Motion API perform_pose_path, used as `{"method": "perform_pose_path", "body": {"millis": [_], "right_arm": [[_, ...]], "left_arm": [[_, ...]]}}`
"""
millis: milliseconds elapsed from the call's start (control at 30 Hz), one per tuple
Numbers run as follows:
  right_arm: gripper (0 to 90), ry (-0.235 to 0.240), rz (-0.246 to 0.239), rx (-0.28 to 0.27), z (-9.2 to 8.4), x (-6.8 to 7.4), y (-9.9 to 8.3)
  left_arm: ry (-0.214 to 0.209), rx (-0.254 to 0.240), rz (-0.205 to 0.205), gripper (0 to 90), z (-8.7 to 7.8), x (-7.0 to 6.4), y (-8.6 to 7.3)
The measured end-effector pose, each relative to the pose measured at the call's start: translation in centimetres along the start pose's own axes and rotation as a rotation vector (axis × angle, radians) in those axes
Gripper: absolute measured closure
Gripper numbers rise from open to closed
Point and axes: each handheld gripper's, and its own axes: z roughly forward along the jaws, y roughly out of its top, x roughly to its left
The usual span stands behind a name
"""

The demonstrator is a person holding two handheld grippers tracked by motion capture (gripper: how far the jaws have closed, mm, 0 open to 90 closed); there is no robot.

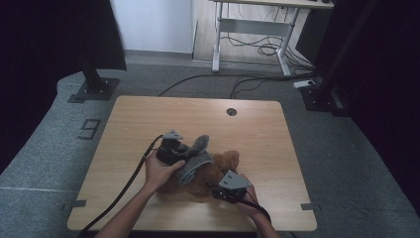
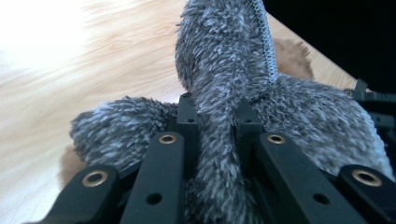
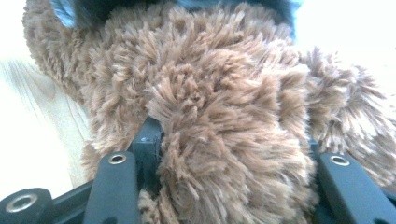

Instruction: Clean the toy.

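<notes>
Two fuzzy pieces are in play on the counter [image 1: 148, 119]: a grey plush piece [image 1: 195, 157] and a brown plush piece [image 1: 218, 171] beneath it. The left gripper [image 2: 217, 109] is clamped tight on a fold of the grey piece, which rises between its jaws and drapes to both sides. The right gripper [image 3: 233, 144] has brown pile bunched between its jaws, which look pressed into it from both sides. To part them cleanly, I'd hold the brown one down at the near right and lift the grey slowly away.
</notes>
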Motion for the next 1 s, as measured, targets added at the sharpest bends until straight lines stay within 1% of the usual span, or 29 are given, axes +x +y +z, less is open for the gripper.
{"method": "perform_pose_path", "body": {"millis": [33, 100, 133, 200, 267, 333, 400, 533, 600, 633, 700, 767, 833, 867, 900, 933, 1000], "right_arm": [[46.3, -0.002, -0.002, 0.000, 0.0, 0.1, 0.0], [46.4, -0.007, -0.008, 0.003, 0.0, 0.2, 0.0], [46.4, -0.010, -0.004, 0.003, 0.0, 0.2, 0.0], [46.3, -0.013, -0.002, 0.003, 0.0, 0.2, 0.0], [46.3, -0.015, 0.000, -0.001, 0.0, 0.2, -0.1], [46.3, -0.018, -0.005, 0.001, -0.1, 0.3, -0.1], [46.3, -0.020, -0.010, 0.002, -0.1, 0.4, -0.1], [45.8, -0.023, -0.008, 0.006, -0.2, 0.4, -0.2], [44.7, -0.020, -0.003, 0.004, -0.2, 0.4, -0.2], [41.8, -0.017, 0.001, 0.006, -0.3, 0.4, -0.2], [32.0, 0.011, 0.033, -0.001, -0.4, 0.2, -0.1], [21.0, 0.057, 0.091, -0.001, -0.7, -0.5, 0.0], [14.9, 0.085, 0.168, -0.001, -1.1, -1.4, 0.0], [13.4, 0.093, 0.209, -0.014, -1.3, -1.8, 0.0], [11.2, 0.111, 0.267, -0.032, -1.7, -2.7, 0.1], [11.2, 0.111, 0.267, -0.032, -1.7, -2.7, 0.1], [7.9, 0.147, 0.298, -0.023, -1.6, -3.4, 0.3]], "left_arm": [[-0.012, -0.018, -0.014, 77.9, -0.7, 0.4, -0.5], [-0.014, -0.053, -0.026, 78.0, -2.1, 1.0, -1.3], [-0.007, -0.065, -0.029, 78.0, -2.7, 1.2, -1.6], [0.022, -0.080, -0.032, 77.9, -3.9, 1.7, -2.1], [0.024, -0.084, -0.050, 77.8, -4.6, 2.3, -2.8], [0.027, -0.085, -0.059, 77.7, -5.0, 2.6, -3.6], [0.022, -0.096, -0.063, 77.7, -5.3, 2.6, -4.4], [0.020, -0.114, -0.045, 77.7, -5.6, 2.1, -5.1], [0.019, -0.119, -0.044, 77.7, -5.5, 1.9, -5.4], [0.020, -0.121, -0.042, 77.8, -5.4, 1.8, -5.5], [0.025, -0.128, -0.030, 77.8, -5.0, 1.5, -5.8], [0.032, -0.137, -0.015, 77.9, -4.9, 1.3, -6.0], [0.035, -0.142, -0.003, 77.9, -4.9, 1.1, -6.1], [0.032, -0.145, -0.001, 77.9, -4.9, 1.2, -6.2], [0.028, -0.145, -0.002, 77.9, -5.0, 1.2, -6.3], [0.024, -0.147, -0.002, 77.9, -5.0, 1.2, -6.4], [0.022, -0.146, 0.005, 78.0, -5.0, 1.1, -6.5]]}}
